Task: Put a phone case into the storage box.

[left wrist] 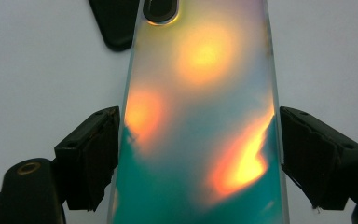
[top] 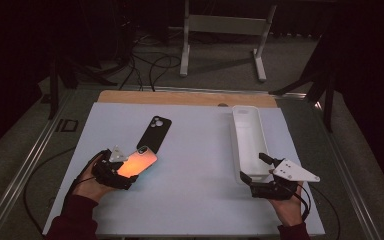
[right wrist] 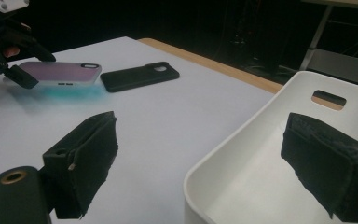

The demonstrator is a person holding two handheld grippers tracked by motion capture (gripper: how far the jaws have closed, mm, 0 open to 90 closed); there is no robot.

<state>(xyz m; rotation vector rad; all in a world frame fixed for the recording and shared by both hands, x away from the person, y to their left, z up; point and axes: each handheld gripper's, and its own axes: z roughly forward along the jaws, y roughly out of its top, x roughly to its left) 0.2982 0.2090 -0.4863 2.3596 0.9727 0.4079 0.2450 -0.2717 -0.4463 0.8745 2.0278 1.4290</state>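
Iridescent, its glossy back glowing orange and teal, a slim phone (left wrist: 200,116) sits lengthwise between the jaws of the left gripper (left wrist: 199,156). In the left gripper view the black pads (left wrist: 95,156) meet its two long edges, the left one plainly touching and the right one at the very edge, so the left gripper holds the phone across its width with the jaws set wide. The phone's camera end points away from that gripper, and in the right gripper view it hangs just above the pale white surface (top: 195,170), level, with a teal glow cast beneath it. Just past the phone's far end lies a flat black phone case (top: 154,131) with a round camera cut-out, resting on the surface; whether the two touch is not clear.

The right gripper (right wrist: 198,163) stands well apart from the left one, held in the person's other hand (top: 287,207). Its jaws are wide open and grip nothing. The near rim of a long white plastic tray (right wrist: 242,154) with a slot handle in its far wall passes between them, with one pad outside the tray over the surface and the other over the tray's inside.
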